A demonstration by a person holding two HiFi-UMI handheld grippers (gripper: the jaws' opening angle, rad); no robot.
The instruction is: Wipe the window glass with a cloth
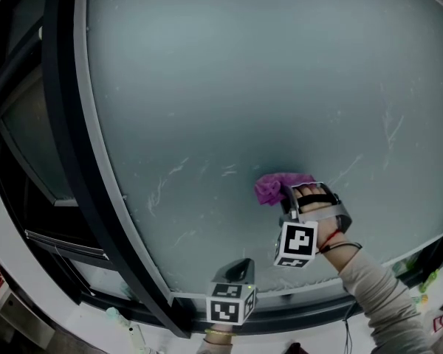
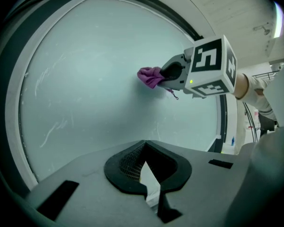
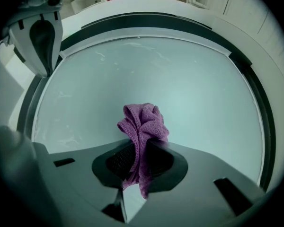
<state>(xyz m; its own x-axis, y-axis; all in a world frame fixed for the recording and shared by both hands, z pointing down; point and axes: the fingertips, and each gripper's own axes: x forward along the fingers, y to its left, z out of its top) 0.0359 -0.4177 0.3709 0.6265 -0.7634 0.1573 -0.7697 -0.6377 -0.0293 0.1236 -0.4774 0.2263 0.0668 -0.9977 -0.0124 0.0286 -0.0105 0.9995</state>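
Observation:
The window glass (image 1: 229, 80) is a wide pale frosted pane that fills the head view. A crumpled purple cloth (image 1: 275, 186) is pressed against its lower middle, with my right gripper (image 1: 292, 196) shut on it. In the right gripper view the cloth (image 3: 143, 124) bunches out from between the jaws of the right gripper (image 3: 139, 162) against the glass (image 3: 194, 89). My left gripper (image 1: 240, 271) hangs lower, near the sill, a short way off the pane. In its own view the left gripper (image 2: 146, 174) is shut with nothing in it, and the cloth (image 2: 150, 75) shows ahead.
A dark window frame (image 1: 66, 124) runs down the left side, with another pane (image 1: 29, 139) beyond it. The sill (image 1: 133, 319) lies along the bottom. White smears (image 1: 170, 175) streak the lower glass. A sleeve (image 1: 376, 293) reaches in at the bottom right.

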